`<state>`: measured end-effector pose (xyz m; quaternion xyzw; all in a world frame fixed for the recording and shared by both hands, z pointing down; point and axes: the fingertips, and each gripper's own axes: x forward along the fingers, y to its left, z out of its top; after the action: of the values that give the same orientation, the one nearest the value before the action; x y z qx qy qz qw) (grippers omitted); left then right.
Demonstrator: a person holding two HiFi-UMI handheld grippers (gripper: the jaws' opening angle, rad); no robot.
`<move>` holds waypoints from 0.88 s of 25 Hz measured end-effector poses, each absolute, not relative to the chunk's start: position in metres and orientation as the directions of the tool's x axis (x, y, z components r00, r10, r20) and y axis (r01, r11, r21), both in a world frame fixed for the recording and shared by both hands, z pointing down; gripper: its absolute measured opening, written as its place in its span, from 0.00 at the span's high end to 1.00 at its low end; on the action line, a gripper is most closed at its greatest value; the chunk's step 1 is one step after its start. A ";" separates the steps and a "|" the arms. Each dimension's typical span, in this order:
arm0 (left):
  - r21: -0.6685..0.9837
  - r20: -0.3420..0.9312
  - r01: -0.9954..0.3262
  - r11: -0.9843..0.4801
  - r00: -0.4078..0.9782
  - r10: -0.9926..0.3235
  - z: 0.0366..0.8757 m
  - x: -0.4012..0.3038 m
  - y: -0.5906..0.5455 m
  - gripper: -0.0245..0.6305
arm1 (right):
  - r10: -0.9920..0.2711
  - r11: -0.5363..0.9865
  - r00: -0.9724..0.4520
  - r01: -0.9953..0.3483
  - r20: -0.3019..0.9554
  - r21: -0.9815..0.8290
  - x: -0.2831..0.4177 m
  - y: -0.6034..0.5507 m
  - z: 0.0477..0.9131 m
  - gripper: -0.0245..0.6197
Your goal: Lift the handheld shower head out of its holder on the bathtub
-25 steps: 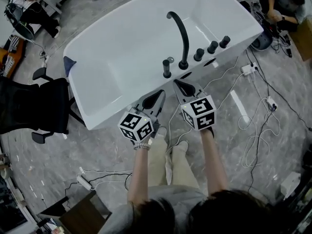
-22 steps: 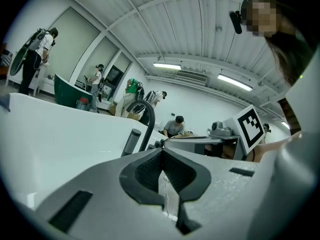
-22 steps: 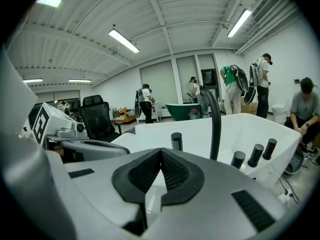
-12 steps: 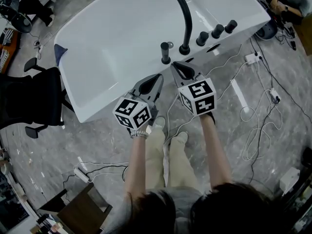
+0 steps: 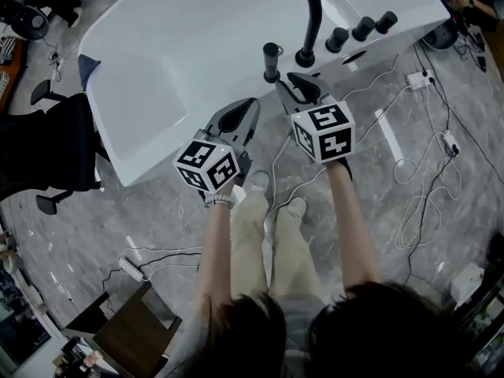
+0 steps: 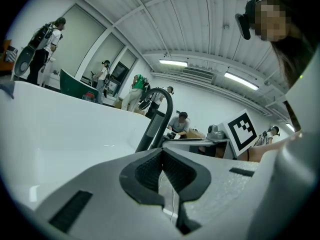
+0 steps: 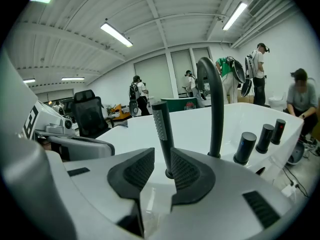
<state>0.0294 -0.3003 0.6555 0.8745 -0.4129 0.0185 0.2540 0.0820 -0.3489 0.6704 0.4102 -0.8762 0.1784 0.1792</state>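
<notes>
The handheld shower head (image 5: 271, 60) is a slim black stick standing upright in its holder on the near rim of the white bathtub (image 5: 150, 160). My right gripper (image 5: 298, 83) sits just in front of it, a little to its right. Its jaws are opening with nothing between the pads. In the right gripper view the shower head (image 7: 162, 126) stands just beyond the gap of the right gripper (image 7: 161, 156), apart from it. My left gripper (image 5: 240, 110) is shut and empty over the tub's rim, and in its own view the left gripper (image 6: 162, 153) shows its pads meeting.
A curved black spout (image 5: 313, 14) and three black knobs (image 5: 362, 28) stand on the rim right of the shower head. White cables (image 5: 417, 203) and a power strip (image 5: 416, 79) lie on the floor at right. A black office chair (image 5: 47, 144) stands left of the tub.
Both grippers have come down and closer to the tub's rim. The right gripper's jaws, shut before, now stand apart near the shower head.
</notes>
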 end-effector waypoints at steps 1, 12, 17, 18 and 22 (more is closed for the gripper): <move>0.427 0.244 -0.732 -0.530 0.658 -0.712 0.657 0.028 -0.302 0.96 | -0.656 0.596 -0.599 -0.785 0.460 -0.171 0.081 -0.352 0.673 0.84; 0.429 0.262 -0.743 -0.513 0.646 -0.717 0.678 0.011 -0.317 0.96 | -0.659 0.586 -0.607 -0.784 0.443 -0.203 0.058 -0.385 0.701 0.68; 0.433 0.271 -0.740 -0.514 0.651 -0.709 0.682 0.008 -0.323 0.96 | -0.655 0.571 -0.599 -0.792 0.461 -0.217 0.051 -0.397 0.713 0.67; 0.428 0.275 -0.741 -0.518 0.653 -0.706 0.682 0.007 -0.323 0.96 | -0.657 0.568 -0.596 -0.794 0.462 -0.218 0.050 -0.398 0.714 0.67; 0.417 0.286 -0.744 -0.522 0.653 -0.702 0.683 0.000 -0.329 0.96 | -0.662 0.556 -0.590 -0.800 0.462 -0.226 0.046 -0.406 0.718 0.67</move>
<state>0.0003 -0.3287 0.6830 0.8714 -0.4147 0.0411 0.2587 0.0463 -0.4061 0.7177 0.4217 -0.8665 0.2105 0.1644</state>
